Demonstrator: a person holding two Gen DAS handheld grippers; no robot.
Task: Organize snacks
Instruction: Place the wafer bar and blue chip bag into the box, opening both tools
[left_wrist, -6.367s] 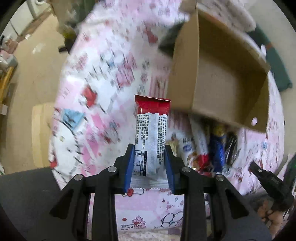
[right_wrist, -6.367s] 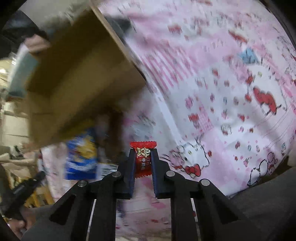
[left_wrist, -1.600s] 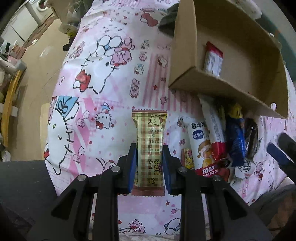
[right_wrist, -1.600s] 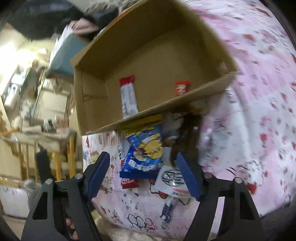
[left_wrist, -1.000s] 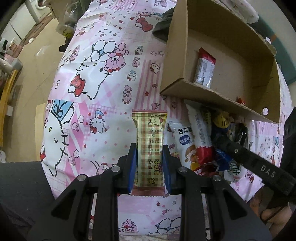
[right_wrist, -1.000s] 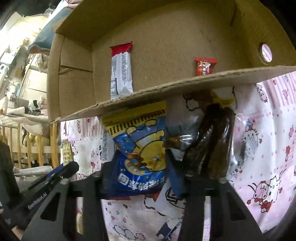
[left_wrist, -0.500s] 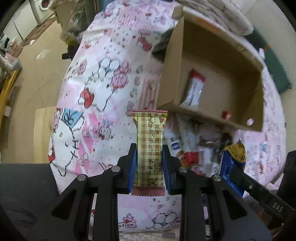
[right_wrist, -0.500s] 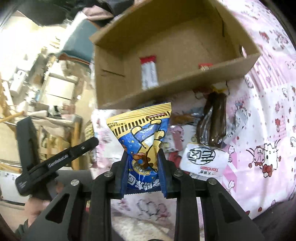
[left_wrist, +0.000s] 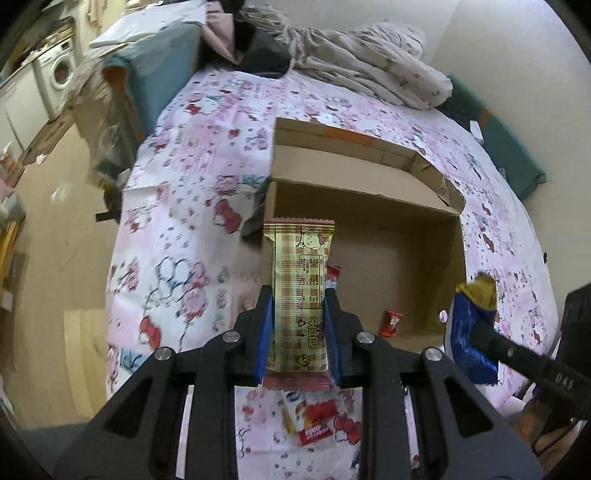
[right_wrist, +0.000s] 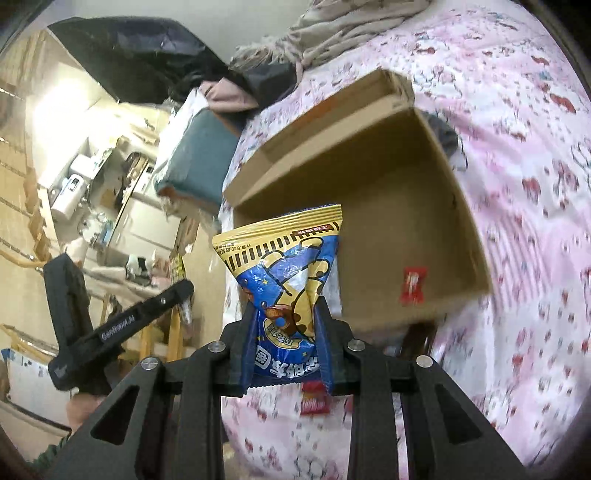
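Note:
My left gripper (left_wrist: 298, 332) is shut on a yellow plaid snack bar (left_wrist: 300, 288) and holds it up in front of the open cardboard box (left_wrist: 369, 173). My right gripper (right_wrist: 284, 336) is shut on a blue and yellow snack bag (right_wrist: 288, 273), raised near the box's (right_wrist: 461, 206) near left corner; the bag also shows in the left wrist view (left_wrist: 469, 332). A small red candy (left_wrist: 392, 322) lies on the box floor, also in the right wrist view (right_wrist: 413, 285). A red-topped bar (left_wrist: 332, 275) peeks out behind the plaid bar.
The box sits on a pink cartoon-print sheet (left_wrist: 177, 229). Loose snacks, one a red packet (left_wrist: 317, 424), lie on the sheet below my left gripper. Bedding (left_wrist: 369, 70) is piled at the far end. Floor and furniture lie beyond the left edge.
Both grippers have lifted and moved toward the box with their snacks; the views now look over the box from higher up. The right gripper closed on the blue bag about a second ago.

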